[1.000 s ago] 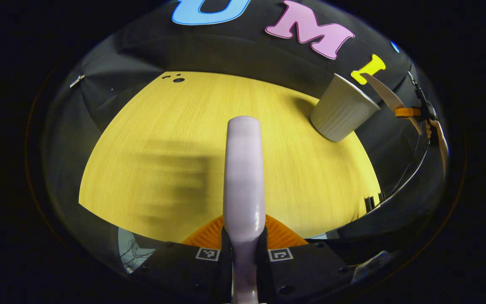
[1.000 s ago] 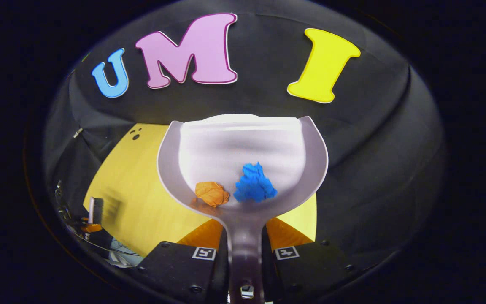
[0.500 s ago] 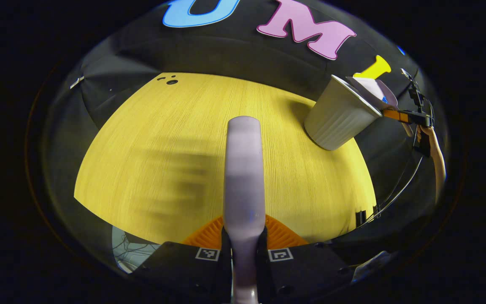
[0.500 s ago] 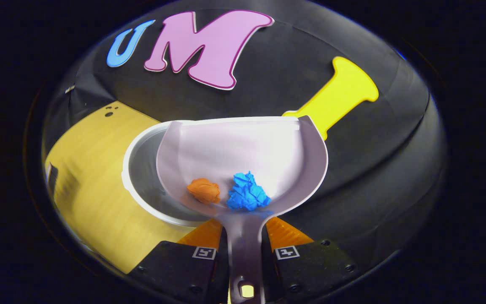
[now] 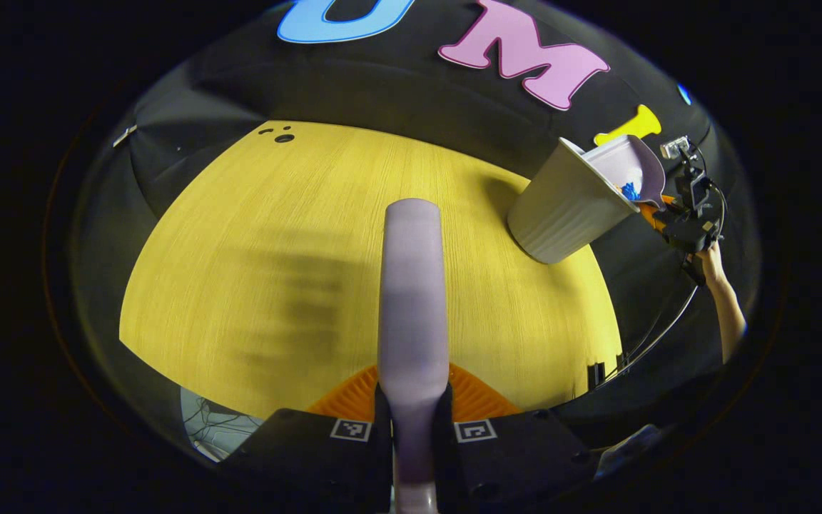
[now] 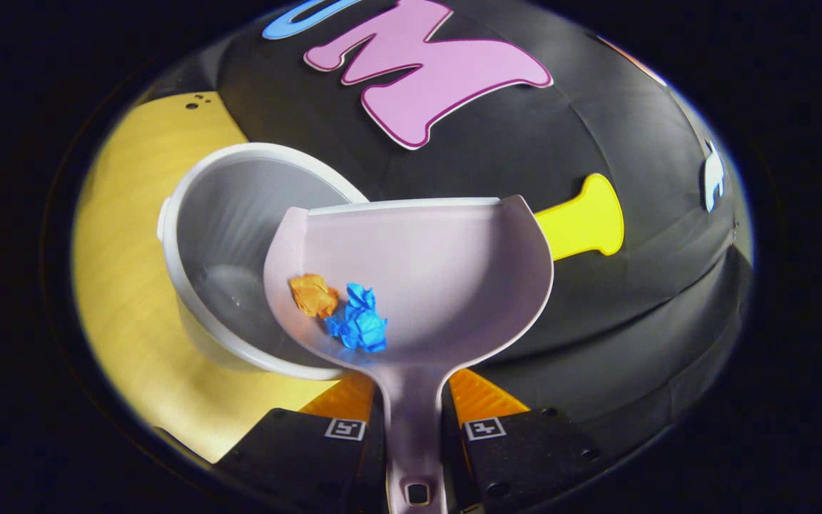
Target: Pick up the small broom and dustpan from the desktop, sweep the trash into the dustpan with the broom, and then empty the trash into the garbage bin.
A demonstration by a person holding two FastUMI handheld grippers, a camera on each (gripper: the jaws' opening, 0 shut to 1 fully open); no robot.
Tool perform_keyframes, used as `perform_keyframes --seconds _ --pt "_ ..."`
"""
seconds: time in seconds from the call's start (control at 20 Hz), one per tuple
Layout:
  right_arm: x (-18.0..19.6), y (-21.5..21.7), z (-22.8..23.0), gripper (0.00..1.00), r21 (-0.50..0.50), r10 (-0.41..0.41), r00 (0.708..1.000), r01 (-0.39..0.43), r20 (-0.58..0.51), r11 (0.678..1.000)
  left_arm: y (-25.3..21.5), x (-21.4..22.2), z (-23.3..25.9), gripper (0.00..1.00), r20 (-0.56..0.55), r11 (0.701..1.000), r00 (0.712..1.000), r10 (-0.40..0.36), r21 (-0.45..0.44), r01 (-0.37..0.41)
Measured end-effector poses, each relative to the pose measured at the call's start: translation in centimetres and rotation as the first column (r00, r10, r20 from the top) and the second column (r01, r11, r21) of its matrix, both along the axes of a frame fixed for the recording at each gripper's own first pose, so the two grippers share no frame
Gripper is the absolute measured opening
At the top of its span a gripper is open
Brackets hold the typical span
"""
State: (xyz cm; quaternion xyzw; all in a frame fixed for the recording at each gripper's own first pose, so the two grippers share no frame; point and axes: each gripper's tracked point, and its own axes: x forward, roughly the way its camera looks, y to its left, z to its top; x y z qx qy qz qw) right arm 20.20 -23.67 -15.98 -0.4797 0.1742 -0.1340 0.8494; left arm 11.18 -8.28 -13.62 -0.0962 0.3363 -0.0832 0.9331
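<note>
My left gripper (image 5: 412,403) is shut on the pale lilac broom handle (image 5: 411,285), which sticks out forward above the yellow table (image 5: 254,250); the bristles are hidden. My right gripper (image 6: 414,414) is shut on the handle of the lilac dustpan (image 6: 454,271). The pan hangs tilted over the rim of the white garbage bin (image 6: 232,235). An orange paper ball (image 6: 313,295) and a blue paper ball (image 6: 359,327) lie at the pan's left side. In the left gripper view the dustpan (image 5: 628,168) leans over the bin (image 5: 561,207) at the table's far right, held by the right gripper (image 5: 682,214).
A hand and forearm (image 5: 725,300) hold the right gripper beyond the table's right edge, with a cable hanging below. Small dark holes (image 5: 279,135) mark the table's far left corner. The black cloth wall stands close behind the bin.
The dustpan has moved over the bin and rolled toward it. Both paper balls have slid to the pan's left side. The broom has hardly moved.
</note>
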Motion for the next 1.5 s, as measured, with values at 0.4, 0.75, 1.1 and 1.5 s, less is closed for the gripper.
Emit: perform_keyframes --seconds 0.4,0.75,1.1,1.5 --pt "-0.9 -1.1 2.0 0.35 -0.377 0.039 0.999 -0.035 0.001 0.926 3.4 0.3 -0.9 0.28 -0.017 0.999 0.999 -0.039 -0.020 0.039" --pt "-1.4 -0.6 1.9 0.35 -0.528 0.044 0.996 -0.080 -0.080 0.845 4.1 0.6 -0.5 0.28 -0.002 0.997 0.998 -0.067 -0.035 0.067" --pt "-1.3 -0.7 1.8 0.35 -0.366 -0.009 0.997 -0.019 -0.074 0.930 5.2 1.1 -0.1 0.28 0.017 0.998 0.998 -0.054 -0.038 0.054" --pt "-2.4 -1.5 4.4 0.36 0.206 -0.149 0.989 0.146 0.001 0.968 7.0 0.9 0.3 0.28 0.041 0.999 0.999 -0.021 -0.033 0.023"
